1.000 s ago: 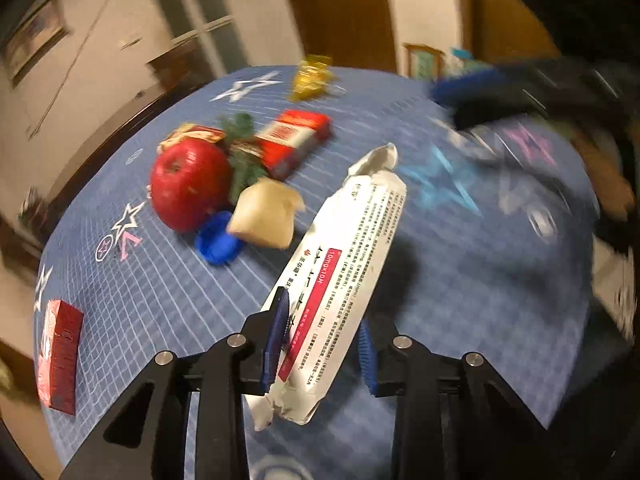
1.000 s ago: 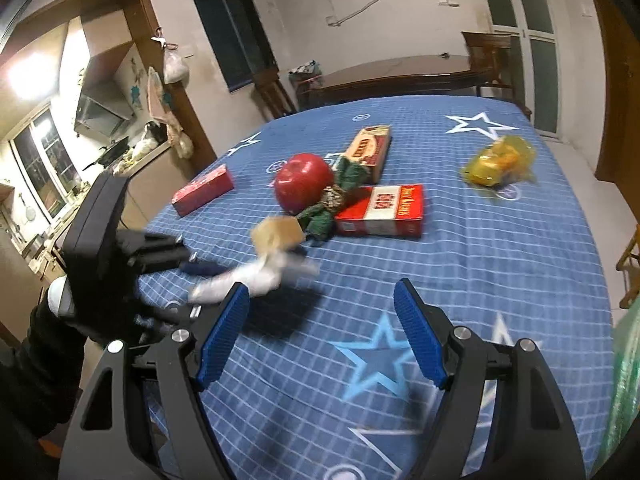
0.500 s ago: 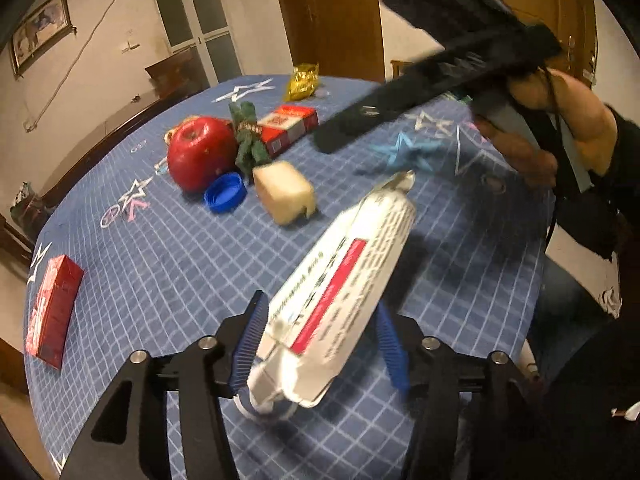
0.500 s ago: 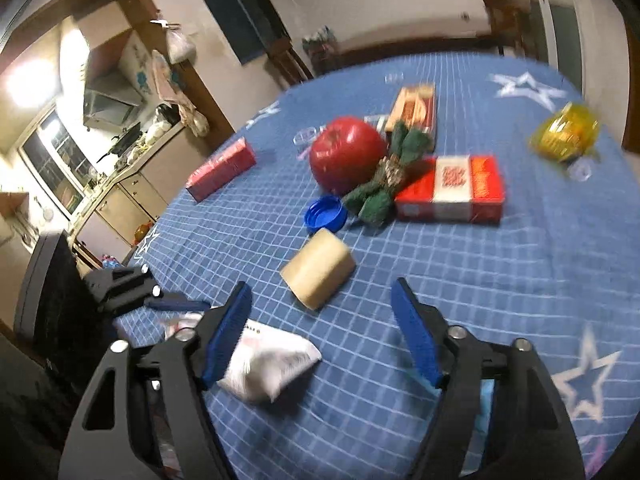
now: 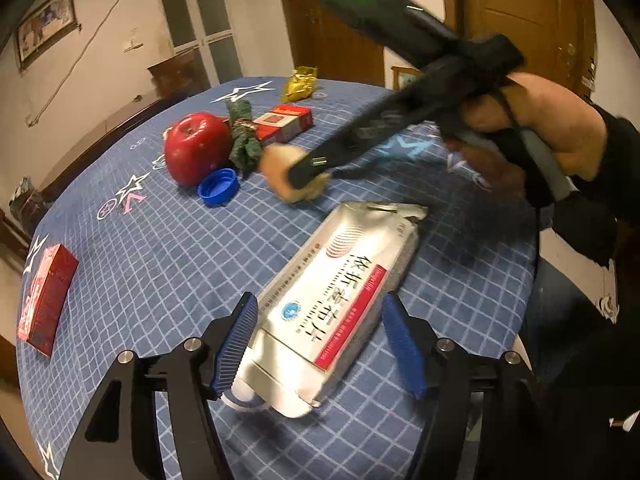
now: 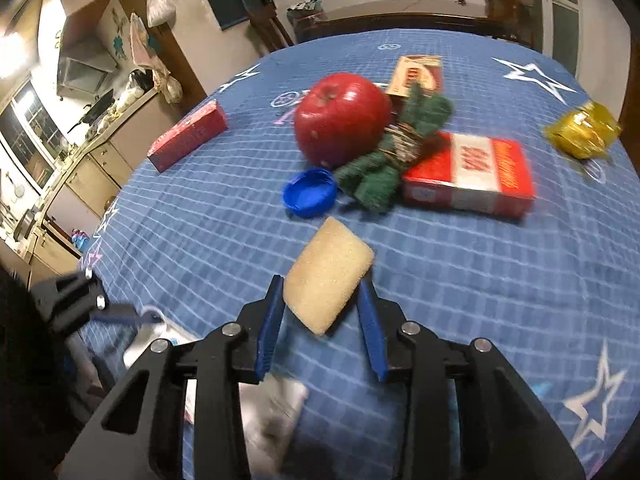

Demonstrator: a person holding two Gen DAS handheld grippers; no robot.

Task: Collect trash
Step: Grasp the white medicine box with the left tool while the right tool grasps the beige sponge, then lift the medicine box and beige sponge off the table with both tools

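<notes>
the left gripper is opening: a second ago its blue pads pinched the white foil packet and held it tilted up off the cloth, and now the packet lies flat on the blue checked worktop, between the pads, with a gap on the right side and the left pad just beside or barely touching its edge. the packet is printed face up, its torn end pointing away towards the sponge.

the right gripper a second ago stood wide over bare cloth; now it has come down around the tan sponge and its jaws are closing, the sponge between the pads with the left pad at its edge and a sliver of gap on the right.

the red apple, blue bottle cap, green bundle, red-and-white box and gold wrapper lie where they did.
</notes>
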